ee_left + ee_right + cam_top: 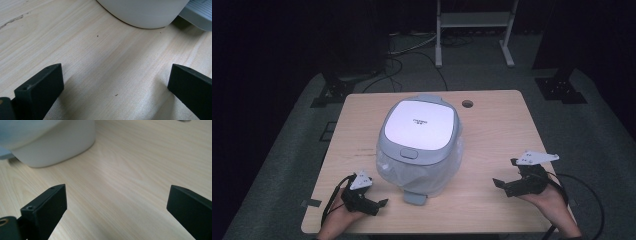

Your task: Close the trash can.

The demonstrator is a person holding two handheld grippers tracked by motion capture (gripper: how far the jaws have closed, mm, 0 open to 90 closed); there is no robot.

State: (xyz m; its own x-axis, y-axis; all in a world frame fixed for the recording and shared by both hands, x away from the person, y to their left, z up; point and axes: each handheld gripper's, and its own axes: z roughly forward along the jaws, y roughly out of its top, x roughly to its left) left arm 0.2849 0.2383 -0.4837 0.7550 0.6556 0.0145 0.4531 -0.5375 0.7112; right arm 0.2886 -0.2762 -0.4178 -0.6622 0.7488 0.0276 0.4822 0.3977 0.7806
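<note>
One pale wooden table (502,125) on grey carpet (597,125) in a dark room bears a white-lidded grey rice cooker (419,142); the left gripper (379,204) at seven o'clock and the right gripper (504,175) at four o'clock are both spread wide, holding nothing.

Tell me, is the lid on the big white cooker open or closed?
Closed. The cooker's white lid lies flat on top of the body in the high view.

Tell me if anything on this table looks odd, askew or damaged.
The rice cooker sits slightly turned on the table, lid shut. A dark scratch-like mark runs along the wood to its left. Nothing is spilled. Both the left gripper and the right gripper rest open, clear of the cooker.
</note>
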